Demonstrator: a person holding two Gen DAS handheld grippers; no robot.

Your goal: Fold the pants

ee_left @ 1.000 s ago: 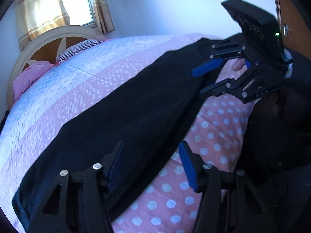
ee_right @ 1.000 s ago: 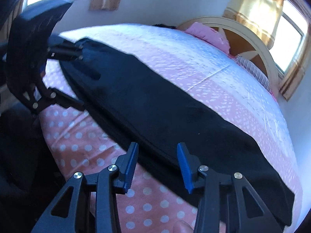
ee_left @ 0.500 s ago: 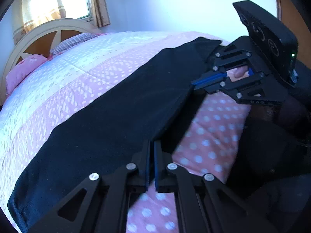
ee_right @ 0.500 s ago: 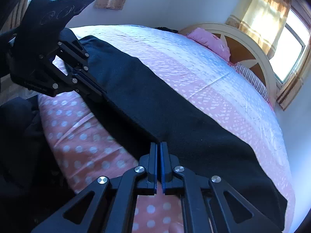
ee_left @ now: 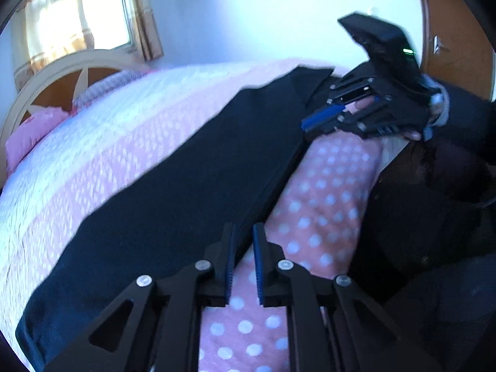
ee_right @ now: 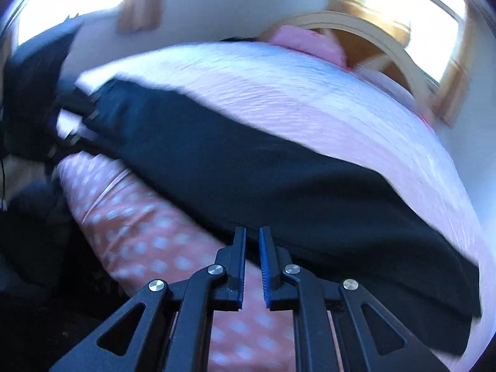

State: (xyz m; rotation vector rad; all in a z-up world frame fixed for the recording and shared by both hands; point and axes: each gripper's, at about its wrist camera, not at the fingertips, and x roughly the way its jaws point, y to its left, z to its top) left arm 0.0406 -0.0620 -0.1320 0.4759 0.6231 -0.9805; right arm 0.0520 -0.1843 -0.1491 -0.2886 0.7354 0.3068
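Observation:
The dark pants [ee_left: 186,192] lie in a long band along the near edge of the bed, also in the right wrist view [ee_right: 279,186]. My left gripper [ee_left: 243,229] sits at their near hem edge, jaws a narrow gap apart, with the dotted sheet showing between the pads. My right gripper [ee_right: 252,232] stands the same way at the pants' edge, open a little with nothing clamped. The right gripper [ee_left: 305,124] shows at the far end of the pants in the left wrist view. The left gripper [ee_right: 90,114] appears blurred at the left of the right wrist view.
A pink and white quilt [ee_left: 124,130] covers the bed, and a pink polka-dot sheet [ee_left: 319,192] hangs down its near side. A cream headboard [ee_left: 62,71], pink pillow [ee_left: 34,133] and curtained window [ee_left: 102,9] stand behind. A wooden door [ee_left: 449,24] and a person's dark sleeve [ee_left: 471,114] are on the right.
Both grippers were shut on the pants' edge half a second ago and now stand slightly open. The pants have come down flat along the bed edge. Both views are blurred by motion.

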